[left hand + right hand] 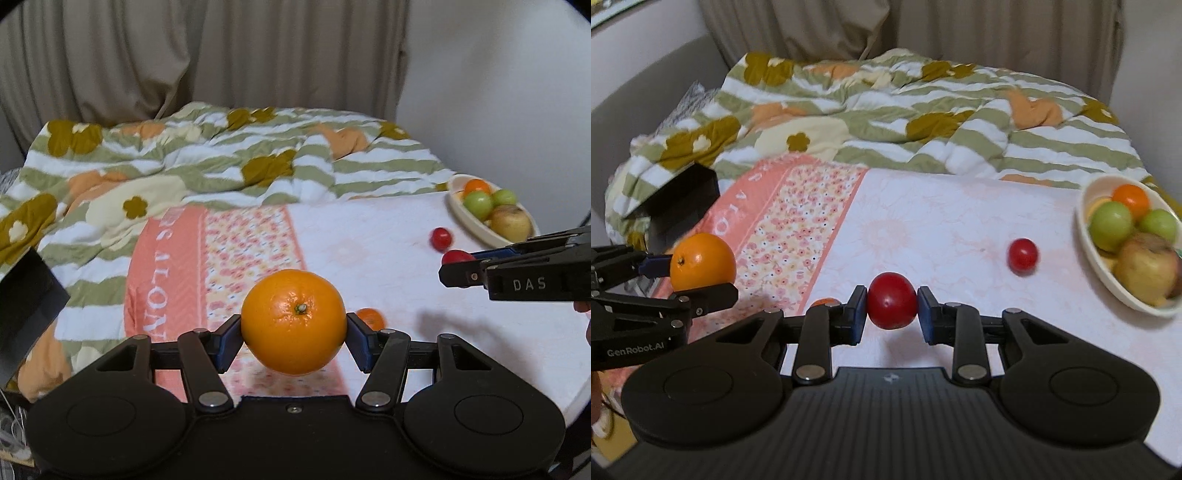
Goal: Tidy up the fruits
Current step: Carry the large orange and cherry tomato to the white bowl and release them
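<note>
On the far left, a black box (683, 195) sits at the edge of the crumpled floral quilt (184, 162), out of my way.

My left tool (293, 325) has its pads pressed on the two sides of a large orange (293, 321), stem end facing the camera. It is gripped across the widest part, which I judge is what keeps a round, smooth fruit from rolling out. The orange hangs clear of the bed sheet (369, 251); in the right wrist view it floats above the pink flowered band.

Just behind that orange, a small tangerine (371, 318) lies on the sheet, not yet collected.

My right tool (892, 314) is closed as narrow as it goes on a red fruit (892, 301), pinched at its middle and lifted off the sheet, with a shadow beneath it.

Further right, a second red fruit (1022, 256) lies loose on the sheet, between my right tool and the bowl (1086, 236).

The cream bowl sits at the far right, already holding an orange fruit, two green ones and a yellowish apple. I take it as the collecting place, so both held fruits likely belong there; the right one is nearer.
</note>
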A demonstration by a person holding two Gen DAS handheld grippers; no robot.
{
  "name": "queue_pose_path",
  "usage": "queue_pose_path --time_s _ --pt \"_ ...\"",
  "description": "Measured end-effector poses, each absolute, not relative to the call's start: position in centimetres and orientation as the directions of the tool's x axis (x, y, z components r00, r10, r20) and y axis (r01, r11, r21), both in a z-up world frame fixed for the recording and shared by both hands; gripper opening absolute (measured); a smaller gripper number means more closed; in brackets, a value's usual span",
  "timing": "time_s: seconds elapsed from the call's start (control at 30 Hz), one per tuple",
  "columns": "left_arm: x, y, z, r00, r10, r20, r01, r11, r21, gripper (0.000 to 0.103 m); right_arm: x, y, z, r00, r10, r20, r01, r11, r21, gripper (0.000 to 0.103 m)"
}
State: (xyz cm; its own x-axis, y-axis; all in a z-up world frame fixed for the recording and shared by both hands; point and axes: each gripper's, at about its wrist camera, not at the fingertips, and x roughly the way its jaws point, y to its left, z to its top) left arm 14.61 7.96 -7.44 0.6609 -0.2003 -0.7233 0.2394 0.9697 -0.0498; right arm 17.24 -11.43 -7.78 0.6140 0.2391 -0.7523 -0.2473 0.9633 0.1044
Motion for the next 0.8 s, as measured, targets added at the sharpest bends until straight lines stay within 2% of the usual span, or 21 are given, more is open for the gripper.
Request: queue_pose_path --time_s 0.33,0.5,0.8 --pt "12.3 3.3 -3.8 0.704 -0.233 -0.671 0.274 0.961 -0.046 0.063 12.4 -18.5 -3.7 0.67 0.199 -0.715 -0.163 0.979 0.12 0.045" --pt "11.6 -0.8 -2.6 0.73 -0.219 -0.647 0.25 0.967 -0.045 0.063 11.3 -22.6 -2.6 0.688 0.168 -0.706 -0.169 0.983 0.069 0.045" --pt "12.7 -9.3 -2.1 0.736 -0.23 -0.637 0.219 0.971 -0.098 0.063 11.9 -31.4 -1.7 0.699 0.194 -0.688 -0.194 0.978 0.079 0.044"
